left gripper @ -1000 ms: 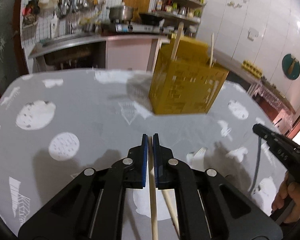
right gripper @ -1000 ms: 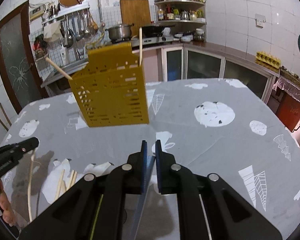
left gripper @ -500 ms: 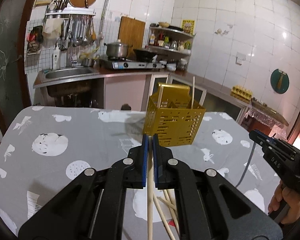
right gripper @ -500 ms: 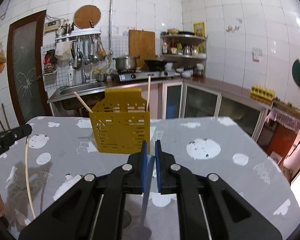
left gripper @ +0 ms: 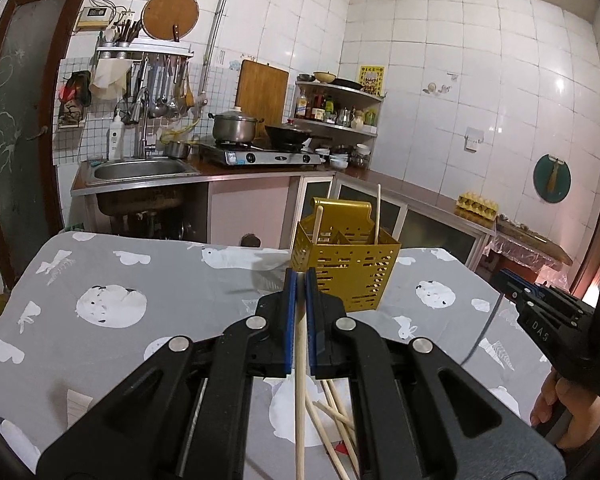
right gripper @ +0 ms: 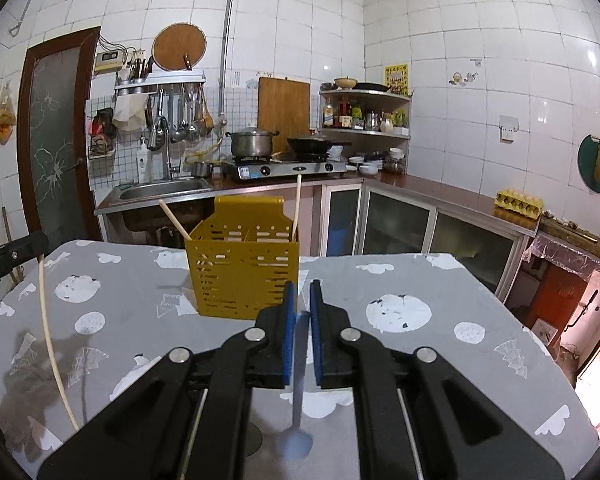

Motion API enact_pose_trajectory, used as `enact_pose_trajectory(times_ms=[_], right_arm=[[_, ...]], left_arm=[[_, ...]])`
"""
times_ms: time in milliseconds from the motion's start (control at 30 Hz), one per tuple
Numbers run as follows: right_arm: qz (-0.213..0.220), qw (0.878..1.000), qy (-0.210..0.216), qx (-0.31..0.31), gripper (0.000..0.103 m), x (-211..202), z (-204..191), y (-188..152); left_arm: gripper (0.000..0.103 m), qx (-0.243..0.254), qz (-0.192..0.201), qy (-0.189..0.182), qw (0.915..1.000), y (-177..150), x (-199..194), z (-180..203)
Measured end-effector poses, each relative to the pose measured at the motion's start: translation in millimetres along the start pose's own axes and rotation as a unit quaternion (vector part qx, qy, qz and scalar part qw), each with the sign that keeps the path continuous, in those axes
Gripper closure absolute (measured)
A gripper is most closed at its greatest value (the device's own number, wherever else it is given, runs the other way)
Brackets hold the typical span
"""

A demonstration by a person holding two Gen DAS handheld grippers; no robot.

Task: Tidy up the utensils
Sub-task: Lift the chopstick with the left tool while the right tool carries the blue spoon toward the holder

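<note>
A yellow perforated utensil holder (left gripper: 346, 276) (right gripper: 244, 280) stands on the grey patterned table (left gripper: 140, 280) with two wooden chopsticks (left gripper: 378, 212) (right gripper: 297, 204) leaning in it. My left gripper (left gripper: 300, 276) is shut on one wooden chopstick (left gripper: 299, 400), which hangs down from the pads in front of the holder. Loose chopsticks (left gripper: 332, 412) lie on the table below it. My right gripper (right gripper: 302, 286) is shut on a metal spoon (right gripper: 298, 372), bowl end down, just right of the holder. Each view shows the other gripper (left gripper: 540, 312) (right gripper: 12, 256) at its edge.
Behind the table run a steel sink (left gripper: 140, 170), a gas stove with a pot (left gripper: 234, 128) and a wok, and a low counter on the right with an egg tray (left gripper: 476, 204). A hand (left gripper: 568, 404) grips the right tool. The table's right edge (right gripper: 540, 344) drops away.
Both grippers have risen and tipped upward, so the holder sits lower and smaller in both views. The chopstick and the spoon stay clamped in the left and right pads.
</note>
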State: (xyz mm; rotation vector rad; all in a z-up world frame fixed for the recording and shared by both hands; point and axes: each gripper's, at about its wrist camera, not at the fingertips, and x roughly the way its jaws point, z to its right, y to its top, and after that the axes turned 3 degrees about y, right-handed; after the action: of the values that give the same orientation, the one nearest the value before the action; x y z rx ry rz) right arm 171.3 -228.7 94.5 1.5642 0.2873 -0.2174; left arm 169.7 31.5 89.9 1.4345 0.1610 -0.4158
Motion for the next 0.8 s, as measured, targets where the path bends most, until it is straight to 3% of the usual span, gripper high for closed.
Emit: enact_pose_trajectory(times_ms=[800], right_arm=[[0.008,1.0,0.005,0.001,0.096,29,8,23]], left_arm=[[0.1,0.012,0.025,0.001,0.9996,26,15,0]])
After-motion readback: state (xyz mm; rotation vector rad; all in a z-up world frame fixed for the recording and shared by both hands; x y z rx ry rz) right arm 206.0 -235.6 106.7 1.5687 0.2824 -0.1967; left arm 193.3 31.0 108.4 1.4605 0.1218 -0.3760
